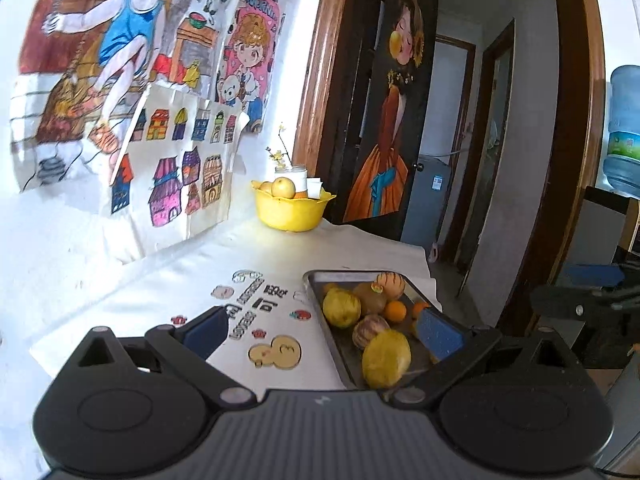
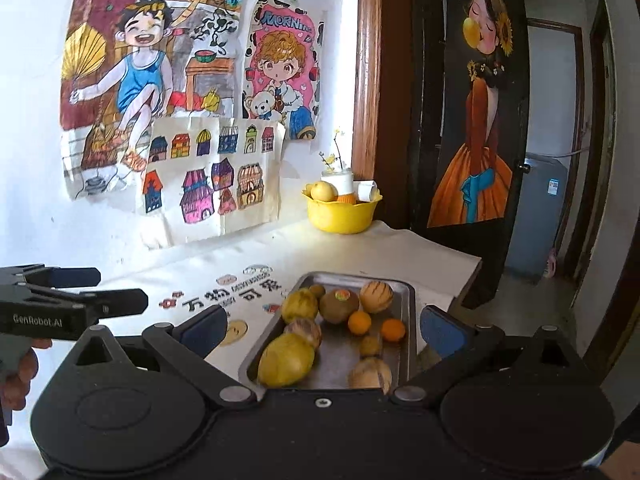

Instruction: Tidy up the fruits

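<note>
Both my left tool and right tool gape wide, empty, above the desk. Fruits sit in the metal tray; my tools' bodies hide its near edge. The yellow bowl stands far back, contents half hidden.

Drawings on white wall, wooden doorframe

Left gripper, right gripper: black bodies, blue finger pads, silver screws, "GenRobot.AI" marking.
</note>
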Tool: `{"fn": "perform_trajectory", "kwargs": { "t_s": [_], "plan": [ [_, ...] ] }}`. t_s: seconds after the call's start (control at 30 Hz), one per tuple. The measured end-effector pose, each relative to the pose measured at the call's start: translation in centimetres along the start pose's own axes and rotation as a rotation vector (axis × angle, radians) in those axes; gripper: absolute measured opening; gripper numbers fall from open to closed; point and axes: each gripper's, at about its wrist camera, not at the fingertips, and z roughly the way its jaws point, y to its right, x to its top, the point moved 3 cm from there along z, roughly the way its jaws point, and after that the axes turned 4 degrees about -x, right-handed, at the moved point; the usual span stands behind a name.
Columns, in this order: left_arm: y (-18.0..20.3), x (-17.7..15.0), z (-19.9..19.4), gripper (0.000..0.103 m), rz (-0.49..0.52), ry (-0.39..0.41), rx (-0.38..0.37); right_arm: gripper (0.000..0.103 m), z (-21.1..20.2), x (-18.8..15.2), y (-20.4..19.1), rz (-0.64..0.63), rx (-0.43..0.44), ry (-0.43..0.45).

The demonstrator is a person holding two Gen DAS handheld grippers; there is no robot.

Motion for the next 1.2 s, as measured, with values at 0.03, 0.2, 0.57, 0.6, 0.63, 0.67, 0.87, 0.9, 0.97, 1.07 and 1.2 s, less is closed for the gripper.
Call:
{"fn": "perform_trajectory", "kwargs": {
  "t_s": [0.03, 0.2, 0.57, 0.6, 0.63, 0.67, 0.87, 0.9, 0.97, 1.07, 1.2],
  "plan": [
    [0.0, -0.2, -0.3, 0.103, 0.002, 0.003, 0.004, 0.102, -0.4, -0.5, -0.1, 0.002, -0.003, 0.002],
    [0.3, -2.0, -1.6, 0.103, 0.062, 0.041, 0.022, 0.102, -1.6, -3.0, -0.7, 0.048, -0.013, 0.018],
    [-1.7, -6.4, -2.2, 0.103, 0.041, 0.023, 0.052, 0.102, -1.6, -7.4, -2.5, 0.062, -0.125, 0.065],
    [-1.8, -6.6, -2.3, 0.103, 0.045, 0.025, 0.047, 0.102, -1.5, -7.7, -2.6, 0.062, -0.129, 0.067],
    [-1.8, -6.9, -2.4, 0.103, 0.046, 0.026, 0.044, 0.102, -1.4, -8.0, -2.8, 0.061, -0.130, 0.068],
    [-1.9, -7.1, -2.5, 0.103, 0.044, 0.030, 0.042, 0.102, -1.2, -8.3, -3.0, 0.060, -0.130, 0.068],
    [-2.3, -8.2, -1.8, 0.103, 0.026, 0.011, 0.037, 0.102, -0.2, -10.1, -3.5, 0.076, -0.130, 0.057],
    [-2.4, -8.4, -1.7, 0.103, 0.026, 0.007, 0.037, 0.102, 0.0, -10.4, -3.5, 0.080, -0.131, 0.053],
    [-2.6, -8.7, -1.4, 0.103, 0.022, -0.004, 0.039, 0.102, 0.3, -11.1, -3.3, 0.093, -0.139, 0.045],
    [-2.9, -9.1, -1.1, 0.103, 0.008, -0.020, 0.042, 0.102, 0.9, -12.0, -2.9, 0.108, -0.150, 0.030],
    [-3.1, -9.5, -0.6, 0.103, -0.005, -0.040, 0.049, 0.102, 1.4, -12.7, -2.6, 0.113, -0.153, 0.020]
  ]
}}
